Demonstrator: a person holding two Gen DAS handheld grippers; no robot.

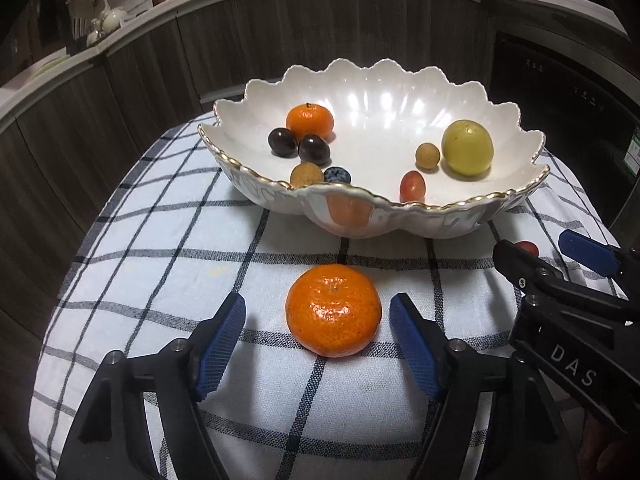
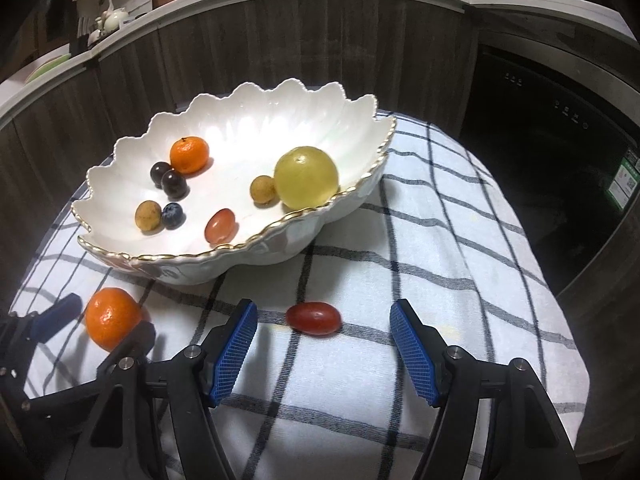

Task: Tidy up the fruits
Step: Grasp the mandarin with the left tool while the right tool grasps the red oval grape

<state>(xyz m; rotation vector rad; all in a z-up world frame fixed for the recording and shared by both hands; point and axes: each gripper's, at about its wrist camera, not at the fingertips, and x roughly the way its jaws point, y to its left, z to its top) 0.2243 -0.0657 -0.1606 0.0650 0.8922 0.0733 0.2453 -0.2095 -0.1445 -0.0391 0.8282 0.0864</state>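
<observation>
Left wrist: mandarin (image 1: 333, 310) between spread pads of left hand-held gripper (image 1: 318, 316), untouched, gaps both sides.

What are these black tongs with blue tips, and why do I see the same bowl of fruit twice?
They are two hand-held grippers a person carries, each with a camera looking along its fingers. One picture comes from the left gripper, the other from the right gripper. A white bowl of small fruits stands on a checked cloth. The left gripper's open fingers flank a mandarin without touching it; the right gripper, also open, faces a red grape on the cloth. Nothing is held.
</observation>
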